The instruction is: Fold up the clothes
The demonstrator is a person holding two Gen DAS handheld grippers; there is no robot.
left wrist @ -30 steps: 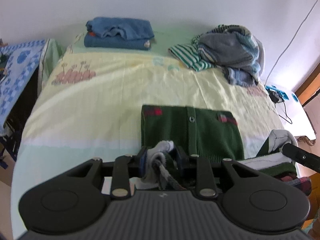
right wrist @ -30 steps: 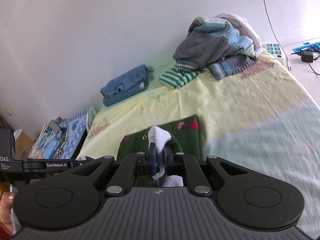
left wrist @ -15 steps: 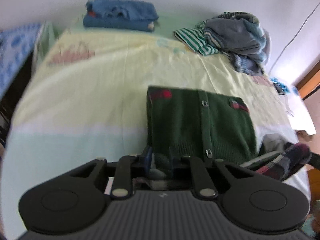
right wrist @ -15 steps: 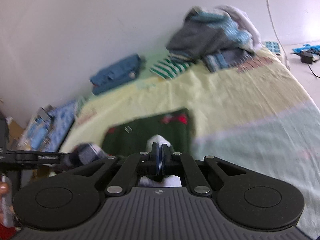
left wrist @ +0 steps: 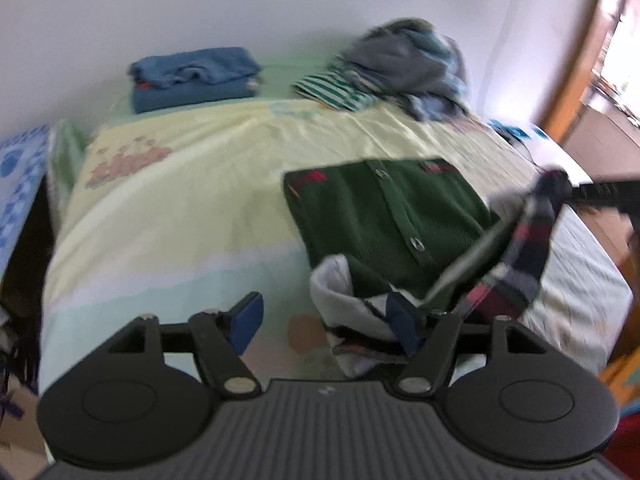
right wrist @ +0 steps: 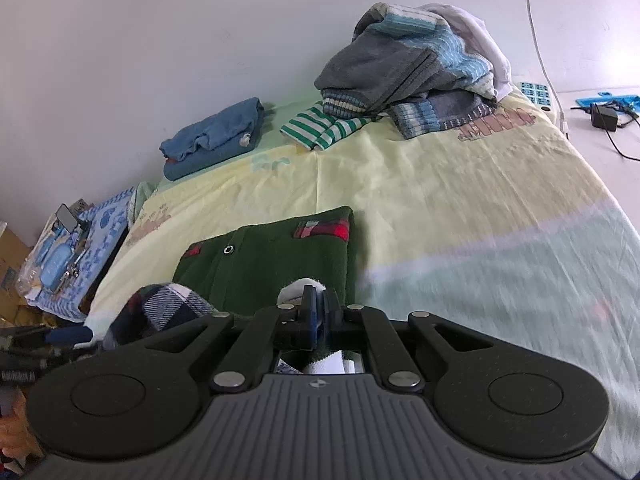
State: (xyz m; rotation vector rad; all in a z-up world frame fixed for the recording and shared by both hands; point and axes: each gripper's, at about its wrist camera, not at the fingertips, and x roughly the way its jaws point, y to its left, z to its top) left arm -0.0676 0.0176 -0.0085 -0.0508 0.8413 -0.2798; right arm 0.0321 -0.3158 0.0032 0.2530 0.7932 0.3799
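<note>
Left wrist view shows the left hand-held gripper (left wrist: 326, 322) with its blue-padded jaws standing wide apart; they have just been opening, and the white-and-plaid collar of the dark green knitted cardigan (left wrist: 384, 216) lies loose by the right-side finger, pressed by neither pad. That cardigan lies folded on the pale yellow and mint bed sheet (left wrist: 180, 208), near the front edge of the bed, its buttoned front facing up. A dark plaid fabric strip (left wrist: 528, 240) of the same garment stretches up to the right toward the other tool, blurred. Right wrist view shows the right hand-held gripper (right wrist: 318, 308) with its jaws pinched together on a white fold of cloth (right wrist: 298, 290) at the cardigan's near edge. Farther back on the bed, by the white wall (right wrist: 160, 40), sits a folded stack of blue clothes (right wrist: 212, 136), and well to its right a loose heap of grey and blue striped knitwear (right wrist: 408, 64) with a green-and-white striped piece (right wrist: 324, 128) sticking out beneath it.
</note>
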